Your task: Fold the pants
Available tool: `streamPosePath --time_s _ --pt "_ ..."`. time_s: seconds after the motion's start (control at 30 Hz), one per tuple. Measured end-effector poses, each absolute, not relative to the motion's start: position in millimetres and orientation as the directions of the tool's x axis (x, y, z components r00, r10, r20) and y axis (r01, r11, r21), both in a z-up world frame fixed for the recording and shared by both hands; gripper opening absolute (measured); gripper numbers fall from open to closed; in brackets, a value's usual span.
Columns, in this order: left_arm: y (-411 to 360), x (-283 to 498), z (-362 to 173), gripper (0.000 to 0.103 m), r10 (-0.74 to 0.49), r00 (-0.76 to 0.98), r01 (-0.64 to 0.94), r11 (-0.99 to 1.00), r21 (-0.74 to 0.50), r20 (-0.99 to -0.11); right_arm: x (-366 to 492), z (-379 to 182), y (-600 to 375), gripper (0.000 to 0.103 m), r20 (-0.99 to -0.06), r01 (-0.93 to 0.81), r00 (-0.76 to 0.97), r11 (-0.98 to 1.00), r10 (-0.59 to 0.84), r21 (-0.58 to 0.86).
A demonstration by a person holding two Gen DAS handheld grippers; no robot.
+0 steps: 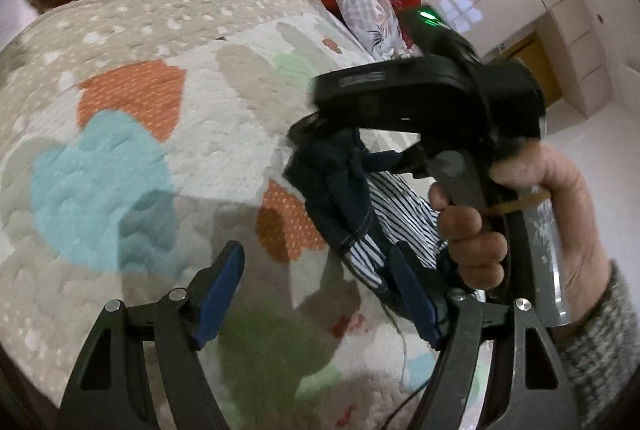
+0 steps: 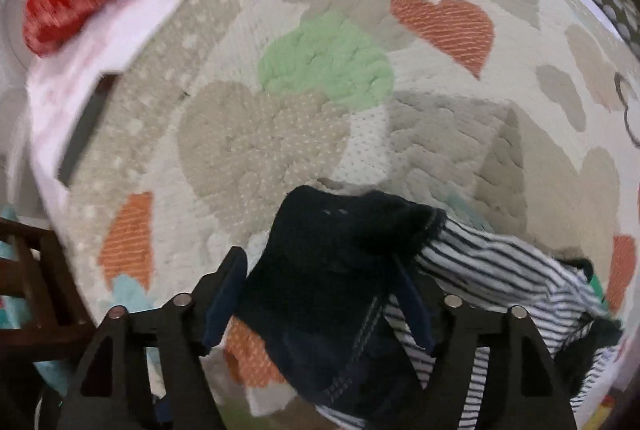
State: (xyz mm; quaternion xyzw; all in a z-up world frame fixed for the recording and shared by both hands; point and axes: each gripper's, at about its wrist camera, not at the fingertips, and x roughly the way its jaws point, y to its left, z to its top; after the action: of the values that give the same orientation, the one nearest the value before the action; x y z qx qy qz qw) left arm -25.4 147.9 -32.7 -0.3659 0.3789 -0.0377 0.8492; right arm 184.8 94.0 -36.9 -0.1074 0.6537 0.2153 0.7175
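The right gripper [image 1: 356,145] holds the dark pants [image 1: 336,189] above the bed [image 1: 140,77] — whether clamped, I cannot tell. The left gripper [image 1: 320,294] gapes open beside them.

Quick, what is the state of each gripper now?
Left gripper: open, holding nothing.
Right gripper: jaws apart around the pants; a firm grip cannot be told.

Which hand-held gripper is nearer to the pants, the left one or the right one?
Right. The right hand-held gripper has the pants between its fingers; the left hand-held gripper is open beside them, one finger at the cloth.
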Motion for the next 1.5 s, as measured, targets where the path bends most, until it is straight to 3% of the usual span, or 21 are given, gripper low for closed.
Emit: streamPosePath --time_s 0.1,0.13,0.23,0.3,0.43,0.47,0.5,0.53,0.57,1.07,1.5 --pt "143 -12 -33 0.074 -0.351 0.713 -0.199 0.729 -0.655 -0.607 186 -49 110 0.074 -0.999 -0.510 0.013 0.859 0.052 0.038" --pt "142 -8 -32 0.074 -0.349 0.719 -0.192 0.731 -0.655 -0.601 185 -48 113 0.060 -0.999 -0.529 0.014 0.848 0.033 0.021" --pt "136 6 -31 0.074 -0.330 0.738 -0.175 0.748 -0.640 -0.588 183 -42 110 0.036 -1.000 -0.568 0.010 0.823 0.017 0.008" --pt "132 15 -34 0.074 -0.339 0.741 -0.159 0.750 -0.642 -0.580 184 -38 102 0.032 -0.999 -0.568 0.004 0.822 0.041 0.032" --pt "117 35 -43 0.074 -0.318 0.719 -0.154 0.794 -0.588 -0.618 187 -30 83 0.030 -0.993 -0.537 -0.027 0.836 0.117 0.113" --pt "113 38 -43 0.068 -0.316 0.715 -0.148 0.803 -0.577 -0.624 186 -27 80 0.030 -0.991 -0.533 -0.030 0.836 0.131 0.127" --pt "109 41 -42 0.040 -0.323 0.701 -0.142 0.810 -0.569 -0.635 185 -25 77 0.030 -0.989 -0.531 -0.032 0.835 0.147 0.141" --pt "107 45 -43 0.025 -0.342 0.683 -0.135 0.809 -0.572 -0.645 183 -22 76 0.030 -0.987 -0.529 -0.034 0.835 0.156 0.150" --pt "104 49 -43 0.016 -0.371 0.663 -0.121 0.804 -0.582 -0.650 181 -19 73 0.030 -0.984 -0.525 -0.035 0.835 0.172 0.165" --pt "5 33 25 0.015 -0.391 0.644 0.065 0.885 -0.462 -0.658 156 47 -51 0.030 -0.865 -0.417 0.095 0.809 0.492 0.414" --pt "-110 48 15 0.016 -0.401 0.545 0.231 0.916 -0.328 -0.736 143 27 -206 0.031 -0.732 -0.218 0.249 0.773 0.635 0.596"
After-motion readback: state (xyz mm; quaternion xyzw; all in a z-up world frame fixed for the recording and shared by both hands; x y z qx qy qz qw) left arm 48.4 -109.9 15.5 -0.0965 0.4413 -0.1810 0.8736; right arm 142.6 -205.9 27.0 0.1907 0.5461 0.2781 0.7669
